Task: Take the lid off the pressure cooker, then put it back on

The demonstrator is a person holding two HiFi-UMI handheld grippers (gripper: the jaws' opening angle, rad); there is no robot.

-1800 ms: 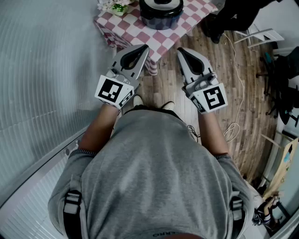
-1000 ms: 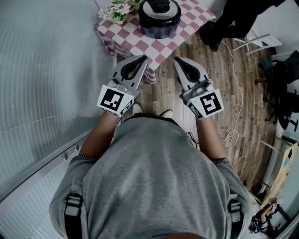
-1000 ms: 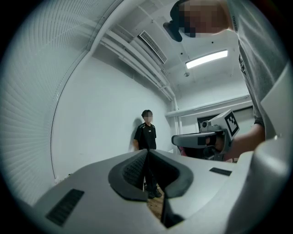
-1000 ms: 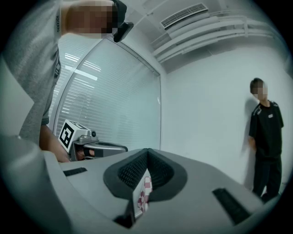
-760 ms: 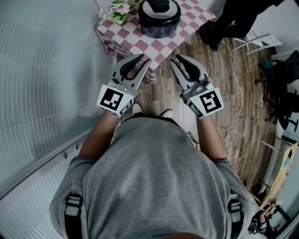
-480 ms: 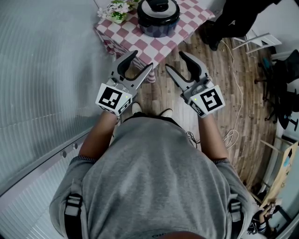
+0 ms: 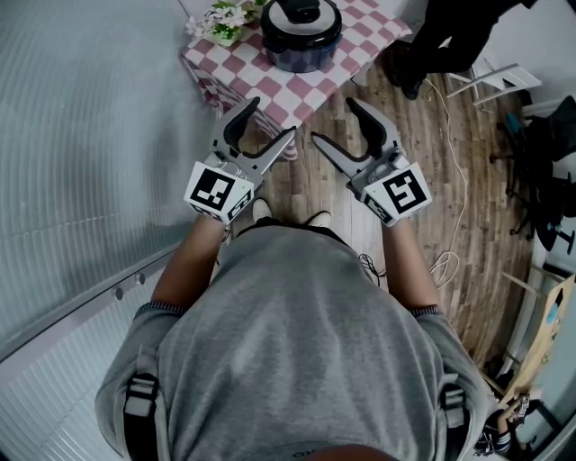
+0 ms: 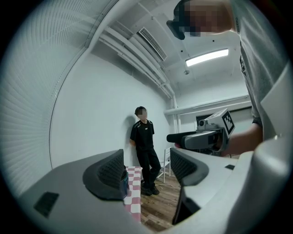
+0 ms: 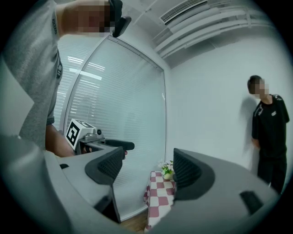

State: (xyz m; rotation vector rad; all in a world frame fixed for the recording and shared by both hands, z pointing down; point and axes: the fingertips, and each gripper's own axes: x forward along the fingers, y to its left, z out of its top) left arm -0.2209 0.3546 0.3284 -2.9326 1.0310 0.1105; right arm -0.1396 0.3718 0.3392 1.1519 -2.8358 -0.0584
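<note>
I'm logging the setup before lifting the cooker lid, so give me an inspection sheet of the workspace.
Surface: small table with checked cloth, on wood floor.
Job's things: pressure cooker on the table, lid on.
Clutter: flowers at the table's corner.
Grippers: left gripper and right gripper open, empty, short of the table; jaws have just been opening.
Cables: white cable looped on the floor.
Surroundings: blinds behind glass at left; person in black by the wall.

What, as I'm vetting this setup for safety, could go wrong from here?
1. The flowers stand beside the pressure cooker on the small table: reaching for the lid could knock them over.
2. A cable lies on the floor to the person's right: a step forward might snag it.
3. A bystander stands close by the table and might be bumped.
</note>
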